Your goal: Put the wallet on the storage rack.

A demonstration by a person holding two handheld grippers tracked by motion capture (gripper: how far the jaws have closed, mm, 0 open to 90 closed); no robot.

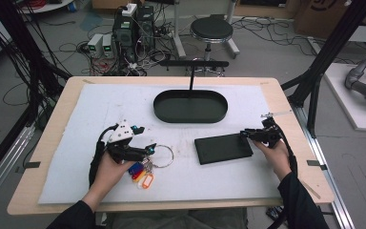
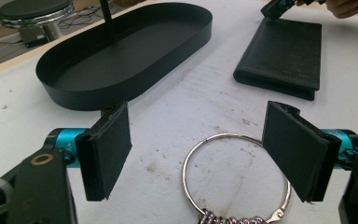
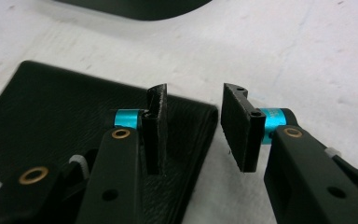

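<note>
White surface (image 1: pixel 76 181), two grippers at work.
We hold the left gripper (image 2: pixel 198 154) wide over the key ring (image 2: pixel 235 179); right gripper (image 3: pixel 191 128) fingers narrowly straddle the wallet (image 3: pixel 65 112) edge.

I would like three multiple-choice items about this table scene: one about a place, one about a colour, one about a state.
1. Where does the wallet lie?
A. inside the tray
B. on the table, right of the key ring
C. on the stool

2. What colour is the tray?
A. black
B. white
C. orange

3. How do the left tongs stand?
A. shut on the wallet
B. shut on the tray
C. open around the key ring

Answers: 1 B, the high view shows it flat on the mat beside the ring. 2 A, its wall and floor are black. 3 C, the jaws stand apart on either side of the ring.
</note>
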